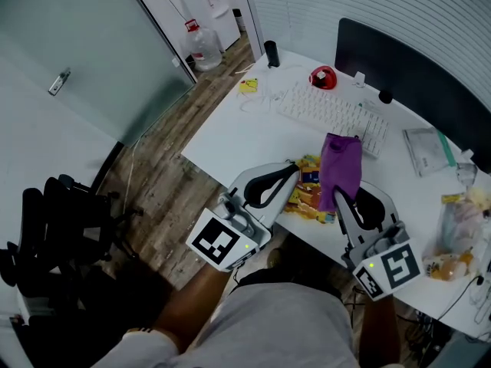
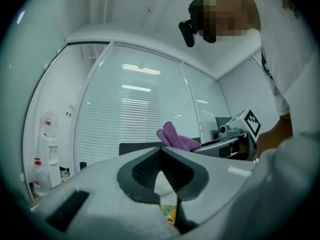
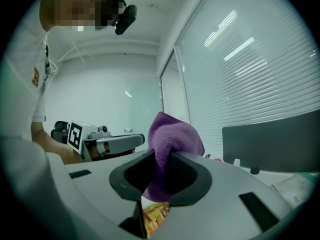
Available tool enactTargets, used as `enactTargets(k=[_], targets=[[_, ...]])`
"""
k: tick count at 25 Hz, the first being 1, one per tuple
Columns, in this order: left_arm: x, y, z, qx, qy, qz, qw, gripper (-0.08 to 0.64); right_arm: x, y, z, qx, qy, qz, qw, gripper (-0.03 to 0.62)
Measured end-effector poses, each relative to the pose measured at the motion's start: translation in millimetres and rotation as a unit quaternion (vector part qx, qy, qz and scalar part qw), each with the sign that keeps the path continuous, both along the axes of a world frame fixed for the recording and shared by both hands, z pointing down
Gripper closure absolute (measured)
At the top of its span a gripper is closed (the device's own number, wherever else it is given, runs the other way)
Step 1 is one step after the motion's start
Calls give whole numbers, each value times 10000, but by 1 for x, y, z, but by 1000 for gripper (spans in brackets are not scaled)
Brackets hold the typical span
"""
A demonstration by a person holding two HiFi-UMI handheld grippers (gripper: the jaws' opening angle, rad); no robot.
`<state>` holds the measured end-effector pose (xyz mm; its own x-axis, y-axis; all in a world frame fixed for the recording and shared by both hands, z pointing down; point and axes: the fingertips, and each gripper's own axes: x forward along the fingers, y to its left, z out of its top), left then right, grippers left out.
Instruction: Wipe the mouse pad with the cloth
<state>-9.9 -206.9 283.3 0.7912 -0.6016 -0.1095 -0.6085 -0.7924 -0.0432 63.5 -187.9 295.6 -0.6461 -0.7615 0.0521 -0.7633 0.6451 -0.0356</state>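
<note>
Purple cloth (image 1: 341, 165) hung clamped in the right gripper (image 1: 338, 195), held above the yellow patterned mouse pad (image 1: 305, 199) at the near edge of the white desk (image 1: 230, 140). Beside it, the left gripper (image 1: 294, 169) had its jaws together, empty. Farther back lay a keyboard (image 1: 330, 113).

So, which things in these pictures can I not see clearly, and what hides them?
- Mouse pad: head view, the purple cloth, left tongs and right tongs cover most of it; print unreadable.
- Red object by the keyboard: head view, too small to identify.
- Plastic bag: head view, cut by the right edge; contents blurred.
</note>
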Motion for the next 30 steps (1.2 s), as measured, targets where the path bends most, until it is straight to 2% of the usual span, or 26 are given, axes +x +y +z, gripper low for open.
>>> enactTargets(k=[9,17,30], targets=[[3,13,-15,185,160,-60,9997,543,-8,11,-24,536,-397,-87,9977,522],[3,18,-29,384,277,-71,9989,543,-11,20,-45,966,-574,-136,9936,522],[6,35,-43,671,401,8,9969,545,-13,35,-55,1329,-732,-229,9882,522]])
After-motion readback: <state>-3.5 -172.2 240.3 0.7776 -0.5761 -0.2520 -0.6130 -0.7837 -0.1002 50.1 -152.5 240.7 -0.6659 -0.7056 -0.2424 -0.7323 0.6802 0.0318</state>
